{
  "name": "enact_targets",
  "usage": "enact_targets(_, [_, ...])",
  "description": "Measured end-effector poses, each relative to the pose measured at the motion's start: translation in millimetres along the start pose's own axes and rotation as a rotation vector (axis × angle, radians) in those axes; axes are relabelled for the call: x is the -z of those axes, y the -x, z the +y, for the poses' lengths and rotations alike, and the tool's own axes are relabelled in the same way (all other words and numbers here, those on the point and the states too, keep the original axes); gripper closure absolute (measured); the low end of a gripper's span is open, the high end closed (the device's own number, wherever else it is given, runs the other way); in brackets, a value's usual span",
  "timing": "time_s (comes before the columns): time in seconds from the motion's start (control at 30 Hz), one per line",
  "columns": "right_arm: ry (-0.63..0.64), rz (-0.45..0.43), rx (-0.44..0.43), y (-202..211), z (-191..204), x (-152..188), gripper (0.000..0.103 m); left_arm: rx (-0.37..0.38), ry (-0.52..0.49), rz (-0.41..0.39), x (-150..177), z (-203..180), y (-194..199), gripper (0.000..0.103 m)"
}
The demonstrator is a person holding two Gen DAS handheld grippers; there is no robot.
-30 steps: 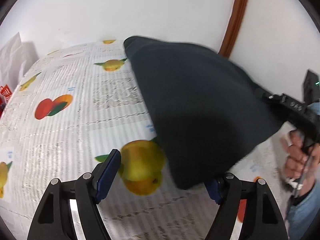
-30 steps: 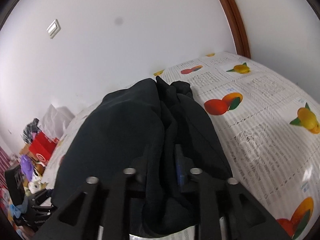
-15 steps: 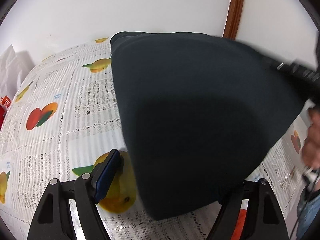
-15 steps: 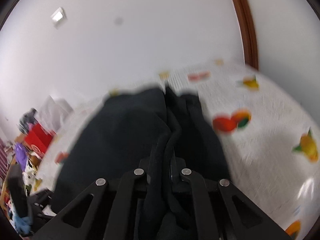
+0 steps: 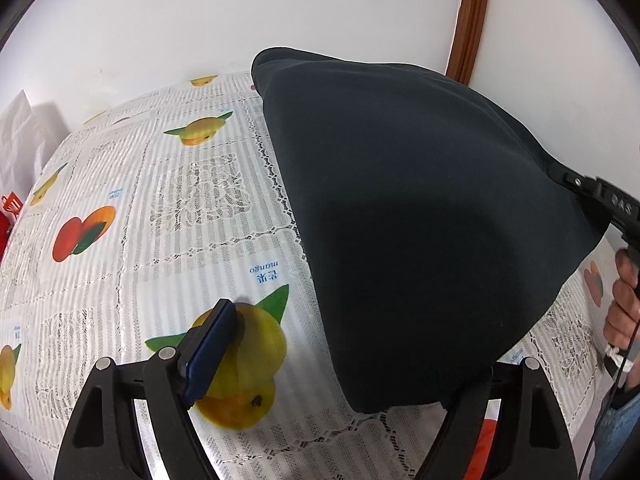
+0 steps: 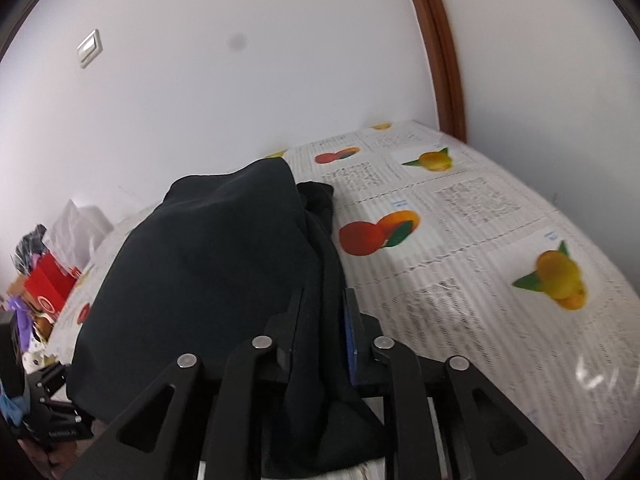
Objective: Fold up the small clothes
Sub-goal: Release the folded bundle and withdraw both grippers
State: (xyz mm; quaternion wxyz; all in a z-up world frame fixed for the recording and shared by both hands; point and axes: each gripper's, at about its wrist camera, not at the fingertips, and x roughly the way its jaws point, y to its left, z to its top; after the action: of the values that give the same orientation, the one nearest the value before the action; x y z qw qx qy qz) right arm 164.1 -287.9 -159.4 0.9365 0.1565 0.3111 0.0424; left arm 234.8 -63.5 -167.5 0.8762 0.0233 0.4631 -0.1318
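Note:
A dark garment [image 5: 420, 220] hangs tented above the table, and its lower corner drapes over the right finger of my left gripper [image 5: 356, 344]. That gripper's jaws are wide and still opening; the blue pad [image 5: 212, 340] on its left finger stands clear of the cloth, over a printed mango. My right gripper [image 6: 322, 324] has a thick fold of the garment [image 6: 208, 264] filling the gap between its pads, and its jaws are opening slightly. In the left wrist view the right gripper [image 5: 576, 182] holds the cloth's raised edge at the far right.
A fruit-print lace tablecloth [image 5: 180, 208] covers the table, against a white wall. A brown wooden frame [image 5: 468, 20] runs up the wall. Red boxes and clutter [image 6: 44, 288] lie past the table's left end. A person's hand [image 5: 624, 312] grips the right handle.
The garment has swung left over the table and covers my left gripper's right finger. The left jaws have spread wider. The right jaws pinched the fold tightly, then eased apart somewhat.

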Motion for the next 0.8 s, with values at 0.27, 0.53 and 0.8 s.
enact_targets(0.27, [0.113,-0.011,0.063,60,-12,19,0.069,0.044,-0.026,-0.035,10,6,20,0.024])
enact_targets(0.53, [0.123,0.124,-0.035,67,-16,43,0.066,0.086,-0.001,-0.054,14,3,35,0.032])
enact_targets(0.8, [0.095,0.099,-0.058,14,6,40,0.096,0.088,-0.011,-0.061,12,-2,35,0.086])
